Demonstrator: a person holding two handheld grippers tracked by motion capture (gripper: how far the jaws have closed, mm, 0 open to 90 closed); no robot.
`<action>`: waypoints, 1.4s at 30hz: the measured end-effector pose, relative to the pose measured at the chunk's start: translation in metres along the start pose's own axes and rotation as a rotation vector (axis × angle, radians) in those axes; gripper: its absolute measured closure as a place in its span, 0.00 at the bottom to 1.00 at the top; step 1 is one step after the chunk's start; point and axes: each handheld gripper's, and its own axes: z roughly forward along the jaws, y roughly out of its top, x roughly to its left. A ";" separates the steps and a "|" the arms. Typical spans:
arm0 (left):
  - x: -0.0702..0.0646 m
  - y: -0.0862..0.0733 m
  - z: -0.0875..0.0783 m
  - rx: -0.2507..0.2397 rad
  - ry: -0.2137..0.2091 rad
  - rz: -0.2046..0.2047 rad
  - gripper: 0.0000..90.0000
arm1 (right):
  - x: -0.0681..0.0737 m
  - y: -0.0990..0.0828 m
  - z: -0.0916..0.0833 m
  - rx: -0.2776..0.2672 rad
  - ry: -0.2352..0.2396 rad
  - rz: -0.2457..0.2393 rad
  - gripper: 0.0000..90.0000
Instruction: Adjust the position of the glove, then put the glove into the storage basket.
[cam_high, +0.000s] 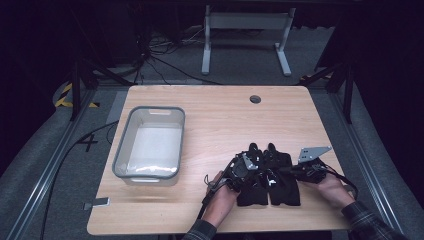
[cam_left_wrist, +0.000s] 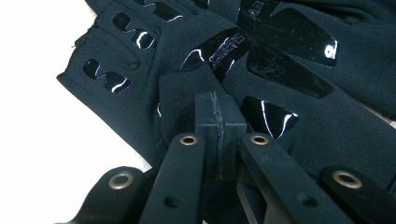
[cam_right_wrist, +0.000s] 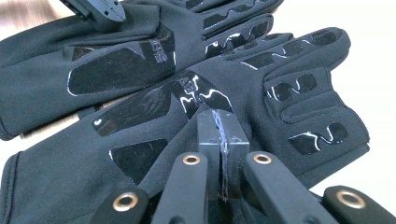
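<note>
You're resting both grippers on the two black gloves (cam_high: 270, 175) lying side by side nr the bench's (cam_high: 220, 120) front-right edge, L gripper (cam_left_wrist: 217, 126) & R gripper (cam_right_wrist: 221, 135) jaws pressed together, pinching nothing, w/ the grey bin (cam_high: 122, 150) sitting toward the left edge.

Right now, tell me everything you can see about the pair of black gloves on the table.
The pair of black gloves lies flat, side by side and touching, near the front right of the wooden table, fingers pointing away from the person. They look like soft fleece-like fabric with glossy black grip patches on palms and fingers, plus small printed lettering too blurred to read. The left gripper and right gripper each rest shut, tips against the fabric of a glove; whether either pinches cloth is unclear.
</note>
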 end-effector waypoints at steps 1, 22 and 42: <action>0.000 0.000 -0.001 -0.011 -0.003 -0.004 0.99 | 0.000 0.000 0.000 -0.003 0.000 -0.001 1.00; 0.017 -0.023 -0.015 -0.036 0.004 -0.141 0.61 | 0.010 -0.028 -0.033 -0.012 -0.007 0.015 0.99; 0.017 -0.016 -0.017 -0.054 -0.030 -0.179 0.97 | 0.007 -0.029 -0.026 0.013 0.005 0.010 0.99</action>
